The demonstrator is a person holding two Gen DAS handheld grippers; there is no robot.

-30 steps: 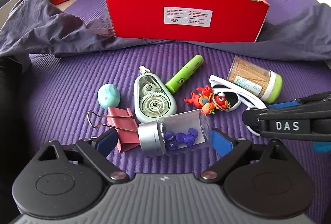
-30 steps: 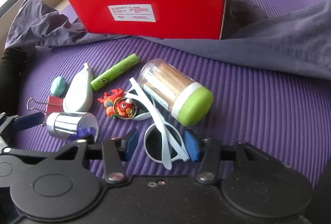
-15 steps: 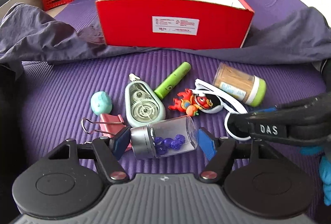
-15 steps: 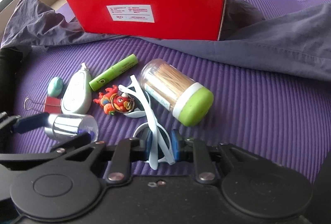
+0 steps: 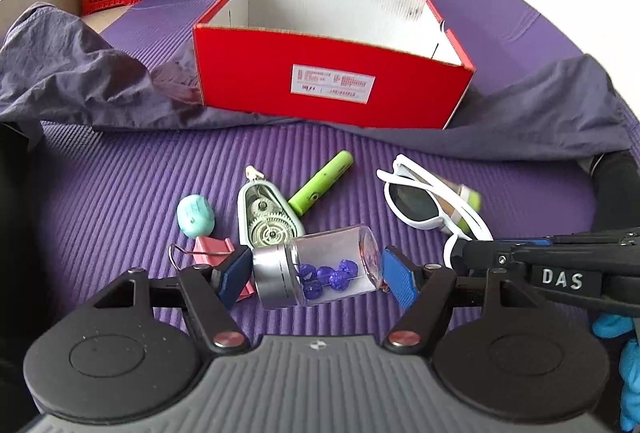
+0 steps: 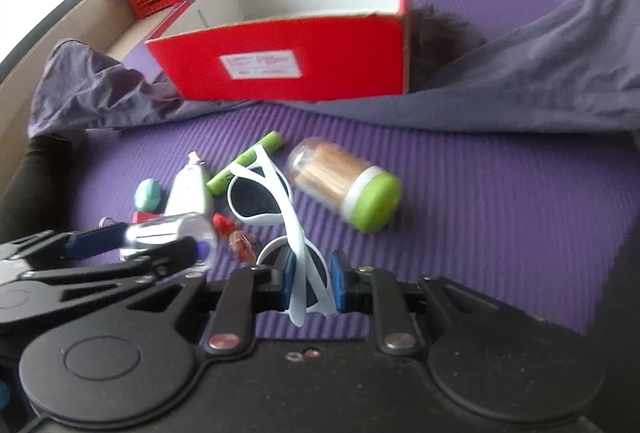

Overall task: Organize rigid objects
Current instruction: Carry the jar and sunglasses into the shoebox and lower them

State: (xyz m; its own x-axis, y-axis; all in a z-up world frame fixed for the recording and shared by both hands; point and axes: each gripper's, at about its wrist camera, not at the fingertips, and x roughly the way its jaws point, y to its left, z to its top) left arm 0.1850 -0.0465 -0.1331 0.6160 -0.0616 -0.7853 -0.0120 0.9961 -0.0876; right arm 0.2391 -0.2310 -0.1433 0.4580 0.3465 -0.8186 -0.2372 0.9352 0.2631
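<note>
Ribbed foam mat [image 5: 120, 193], glossy clear jar [image 5: 332, 269] with brushed-metal cap [image 5: 272, 281]

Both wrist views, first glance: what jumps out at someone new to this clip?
The open red box stands at the back of the purple mat, empty as far as its inside shows. In front, the left tool clamps a clear jar of blue beads end to end, and the right tool pinches white sunglasses by one lens. A green-capped toothpick jar lies beside them.

Right gripper [image 6: 311, 279] at the bottom middle squeezing white sunglasses [image 6: 276, 209], red box [image 6: 288, 45] at the top, toothpick jar [image 6: 346, 189] with green lid in the middle, purple mat [image 6: 480, 213] under everything
</note>
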